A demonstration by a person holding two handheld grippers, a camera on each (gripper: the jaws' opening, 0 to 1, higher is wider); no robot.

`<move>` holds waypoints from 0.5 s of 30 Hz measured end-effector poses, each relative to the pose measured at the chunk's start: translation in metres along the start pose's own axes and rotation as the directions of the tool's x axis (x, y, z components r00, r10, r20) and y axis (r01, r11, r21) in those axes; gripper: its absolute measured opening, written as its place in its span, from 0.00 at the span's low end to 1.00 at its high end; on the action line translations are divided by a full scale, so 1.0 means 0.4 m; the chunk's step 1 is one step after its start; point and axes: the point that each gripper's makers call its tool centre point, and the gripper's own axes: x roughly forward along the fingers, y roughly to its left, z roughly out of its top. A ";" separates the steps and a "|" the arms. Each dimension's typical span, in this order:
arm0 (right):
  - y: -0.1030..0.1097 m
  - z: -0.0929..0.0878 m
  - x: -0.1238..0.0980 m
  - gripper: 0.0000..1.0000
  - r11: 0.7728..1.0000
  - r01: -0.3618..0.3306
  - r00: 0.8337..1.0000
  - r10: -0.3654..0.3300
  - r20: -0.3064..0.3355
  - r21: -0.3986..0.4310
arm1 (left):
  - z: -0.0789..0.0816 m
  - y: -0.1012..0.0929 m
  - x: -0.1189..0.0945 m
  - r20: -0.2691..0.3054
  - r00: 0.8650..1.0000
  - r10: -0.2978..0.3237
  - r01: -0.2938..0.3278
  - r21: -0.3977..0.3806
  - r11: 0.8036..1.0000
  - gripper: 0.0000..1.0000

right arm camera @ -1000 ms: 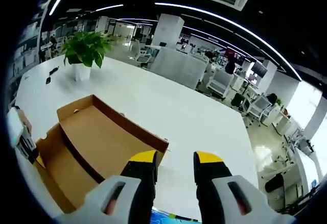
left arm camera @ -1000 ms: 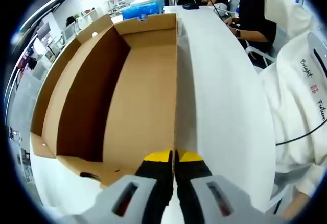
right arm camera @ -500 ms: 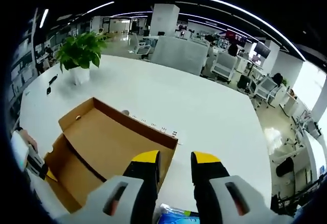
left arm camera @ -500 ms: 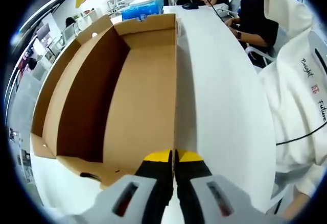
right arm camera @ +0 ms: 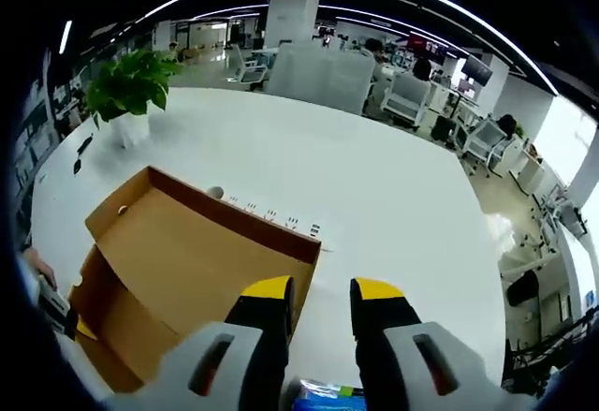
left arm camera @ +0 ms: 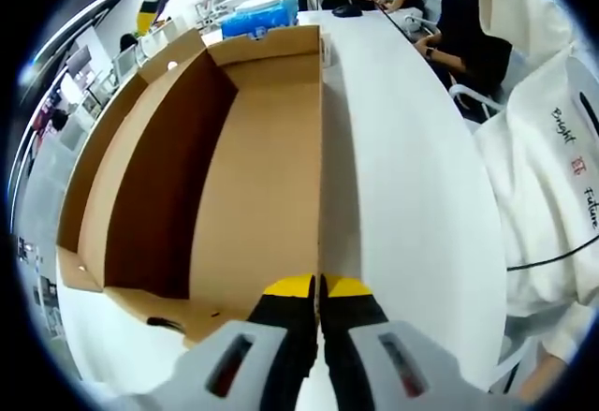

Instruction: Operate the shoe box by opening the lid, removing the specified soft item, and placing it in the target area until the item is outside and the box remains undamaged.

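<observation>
Open cardboard shoe box (left arm camera: 253, 177) lies on the white table (left arm camera: 402, 196), long axis running straight away from the left gripper (left arm camera: 319, 289), whose yellow-tipped jaws pinch the near end of the box's right wall. Right gripper (right arm camera: 316, 289) hovers above the box's far end, jaws spread, blue packet (left arm camera: 260, 16) beneath. Sleeve lettering unreadable.

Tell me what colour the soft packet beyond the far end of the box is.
The soft packet is bright blue, clearest in the left gripper view.
</observation>
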 end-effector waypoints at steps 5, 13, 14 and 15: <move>0.003 -0.008 0.033 0.24 1.000 -0.005 1.000 0.005 -0.008 0.019 | 0.001 0.000 0.000 0.002 1.000 0.003 -0.003 0.004 1.000 0.01; 0.017 0.001 0.062 0.24 0.999 -0.029 1.000 0.030 -0.010 0.043 | 0.001 0.001 -0.001 0.004 1.000 -0.001 0.001 0.005 1.000 0.01; 0.013 -0.005 0.081 0.24 0.999 -0.022 0.999 0.023 -0.030 0.040 | 0.002 0.001 -0.001 0.005 1.000 0.001 -0.001 0.009 1.000 0.01; 0.009 -0.011 0.100 0.24 0.999 -0.015 0.999 0.017 -0.050 0.037 | 0.002 0.001 -0.001 0.006 1.000 0.004 -0.004 0.012 1.000 0.01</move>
